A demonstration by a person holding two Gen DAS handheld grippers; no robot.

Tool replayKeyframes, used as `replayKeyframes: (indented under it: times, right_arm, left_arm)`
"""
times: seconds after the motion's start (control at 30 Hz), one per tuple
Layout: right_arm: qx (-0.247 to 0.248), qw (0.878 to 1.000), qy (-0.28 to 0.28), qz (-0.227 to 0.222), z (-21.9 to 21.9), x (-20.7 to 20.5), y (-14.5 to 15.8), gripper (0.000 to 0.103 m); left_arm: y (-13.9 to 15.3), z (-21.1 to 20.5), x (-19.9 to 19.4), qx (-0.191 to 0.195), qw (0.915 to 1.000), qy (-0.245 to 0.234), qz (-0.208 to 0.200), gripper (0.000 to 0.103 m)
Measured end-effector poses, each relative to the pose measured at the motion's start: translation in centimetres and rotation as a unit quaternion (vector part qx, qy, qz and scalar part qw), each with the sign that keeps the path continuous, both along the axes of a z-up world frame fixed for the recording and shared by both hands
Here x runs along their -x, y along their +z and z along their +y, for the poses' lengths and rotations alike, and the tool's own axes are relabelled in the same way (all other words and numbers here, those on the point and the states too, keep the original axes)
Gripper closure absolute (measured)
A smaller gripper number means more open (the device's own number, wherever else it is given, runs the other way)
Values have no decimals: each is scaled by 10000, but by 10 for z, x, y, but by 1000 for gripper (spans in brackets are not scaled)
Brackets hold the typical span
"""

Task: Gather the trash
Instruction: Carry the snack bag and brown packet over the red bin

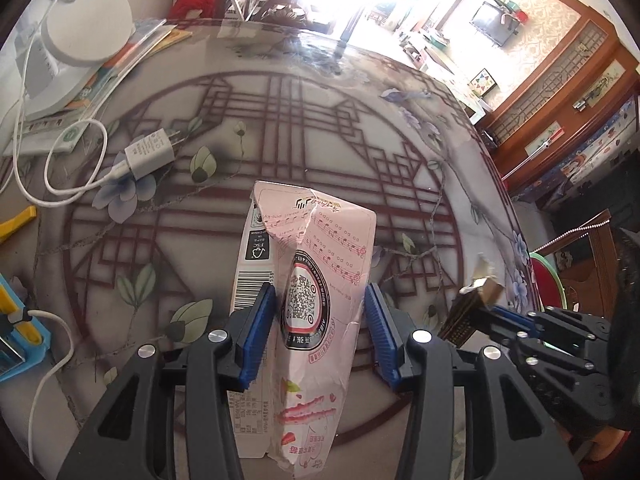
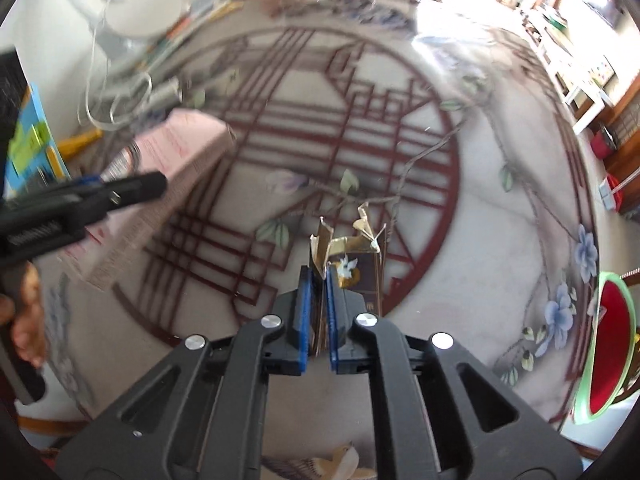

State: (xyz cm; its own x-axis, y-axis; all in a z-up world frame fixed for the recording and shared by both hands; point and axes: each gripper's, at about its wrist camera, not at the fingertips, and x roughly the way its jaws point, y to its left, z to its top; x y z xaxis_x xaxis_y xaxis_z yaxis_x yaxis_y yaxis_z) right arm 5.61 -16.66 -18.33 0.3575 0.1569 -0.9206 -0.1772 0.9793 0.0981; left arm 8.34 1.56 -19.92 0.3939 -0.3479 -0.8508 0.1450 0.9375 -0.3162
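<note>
A crumpled pink drink carton point(image 1: 316, 264) with a round QR label stands between the blue pads of my left gripper point(image 1: 320, 294), which is shut on its sides. The carton hangs over the patterned round table point(image 1: 320, 120). My right gripper point(image 2: 318, 276) is shut on a torn dark and gold packet point(image 2: 352, 256), whose ragged foil top sticks up past the pads. In the left wrist view that gripper point(image 1: 500, 314) and packet point(image 1: 466, 314) are at the right. In the right wrist view the left gripper point(image 2: 92, 188) and carton point(image 2: 180, 140) are blurred at the left.
A white charger plug point(image 1: 148, 152) with a looped cable lies at the left. Behind it a white appliance point(image 1: 80, 28) stands on papers. A yellow piece point(image 1: 16, 220) and a blue item point(image 1: 16, 336) are at the left edge. A red, green-rimmed container point(image 2: 612, 344) sits past the table's right rim.
</note>
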Motion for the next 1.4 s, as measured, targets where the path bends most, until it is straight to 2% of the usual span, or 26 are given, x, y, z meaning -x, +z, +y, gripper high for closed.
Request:
replayKeyframes:
  times: [0.27, 0.5, 1.4]
  right_arm:
    - [-492, 9962, -592, -410, -28, 23, 39, 95]
    - [-653, 9919, -858, -665, -53, 45, 60, 95]
    - [-862, 9775, -1688, -927, -177, 116, 69, 95]
  left_arm:
    - [28, -30, 9, -92, 9989, -270, -363, 59]
    - [47, -60, 24, -173, 9966, -560, -579, 59]
    - [89, -193, 78, -186, 9858, -1329, -1013, 59]
